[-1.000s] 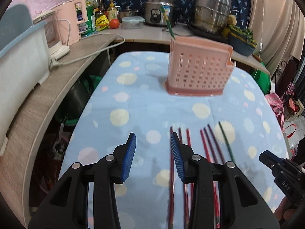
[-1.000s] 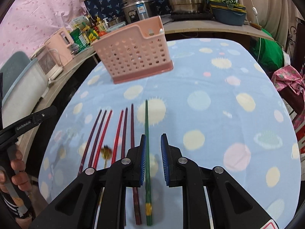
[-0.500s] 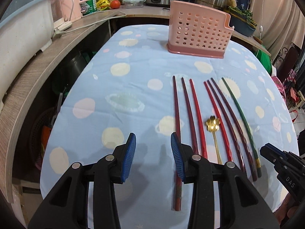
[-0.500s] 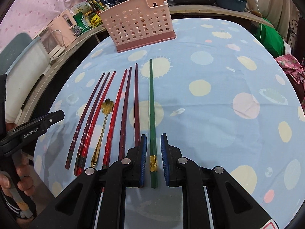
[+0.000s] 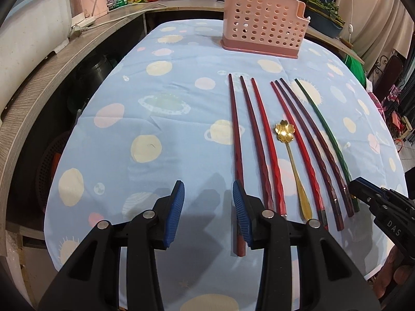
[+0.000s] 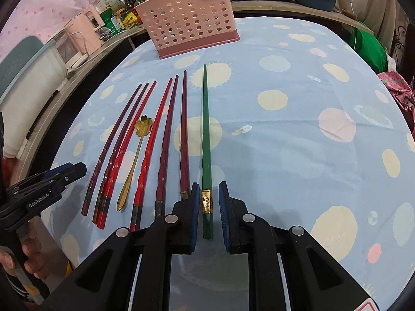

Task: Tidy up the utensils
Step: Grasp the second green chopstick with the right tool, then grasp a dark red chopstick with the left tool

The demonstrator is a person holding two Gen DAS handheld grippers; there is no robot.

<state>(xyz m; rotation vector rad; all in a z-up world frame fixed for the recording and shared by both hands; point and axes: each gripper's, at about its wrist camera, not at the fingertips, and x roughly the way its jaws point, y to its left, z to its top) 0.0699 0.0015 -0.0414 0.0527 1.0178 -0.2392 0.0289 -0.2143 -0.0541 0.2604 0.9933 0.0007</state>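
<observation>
Several red and dark red chopsticks [image 5: 262, 129] [image 6: 163, 134], a gold flower-headed spoon [image 5: 285, 132] [image 6: 142, 129] and one green chopstick [image 5: 324, 129] [image 6: 206, 134] lie side by side on the blue spotted cloth. A pink perforated utensil basket [image 5: 262, 23] [image 6: 186, 20] stands at the far end. My left gripper [image 5: 207, 207] is open and empty, its right finger over the leftmost chopstick's near end. My right gripper [image 6: 206, 207] is open, its fingers on either side of the green chopstick's gold-banded near end, not touching it.
A wooden counter [image 5: 52, 72] runs along the left with a white tub, a pink appliance and a cord. Pots, bottles and a planter stand behind the basket. The table edge lies just below both grippers. A green bag [image 6: 368, 46] sits at the right.
Both grippers have pulled back and lowered towards the near table edge, so the chopsticks' near ends now show. The right gripper's jaws have widened slightly around the green chopstick.
</observation>
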